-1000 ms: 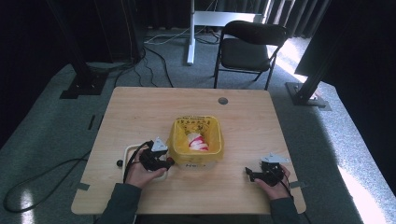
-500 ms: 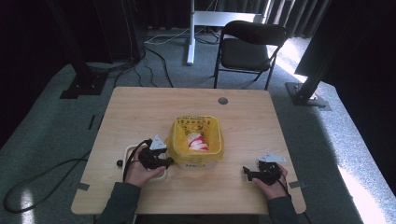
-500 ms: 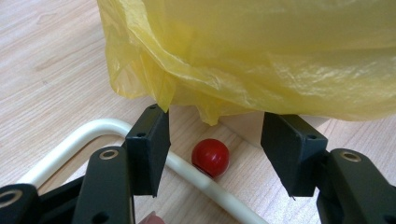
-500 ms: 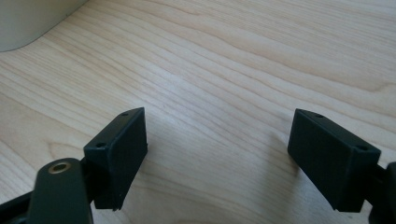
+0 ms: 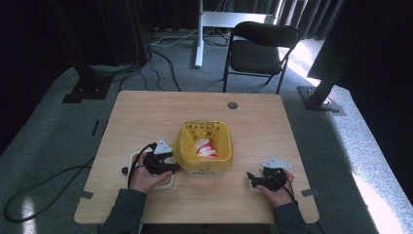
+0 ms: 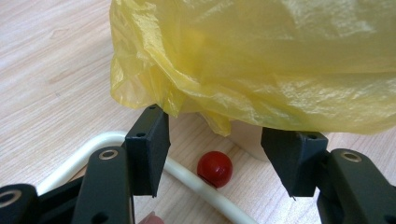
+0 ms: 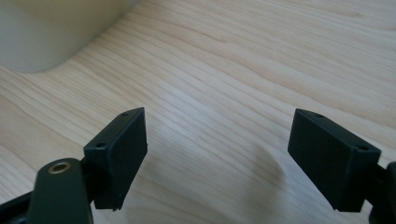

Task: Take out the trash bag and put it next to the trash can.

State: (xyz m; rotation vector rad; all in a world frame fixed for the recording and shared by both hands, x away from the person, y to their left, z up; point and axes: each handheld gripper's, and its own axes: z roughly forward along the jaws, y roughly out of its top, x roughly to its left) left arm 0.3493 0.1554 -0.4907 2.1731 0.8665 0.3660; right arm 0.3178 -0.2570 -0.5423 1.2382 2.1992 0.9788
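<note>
Right now the left tool (image 6: 212, 154) hovers with its jaws apart, nothing between the pads, pointing at a small red ball (image 6: 214, 168) on the table (image 5: 272, 126). That ball sits just beside the yellow-bagged bin (image 5: 204, 146), under the overhanging yellow bag (image 6: 261, 60), just outside a white tray's rim (image 6: 187, 179). Over on the bin's other side, the right tool (image 7: 217, 154) stands wide open above bare wood.
</note>
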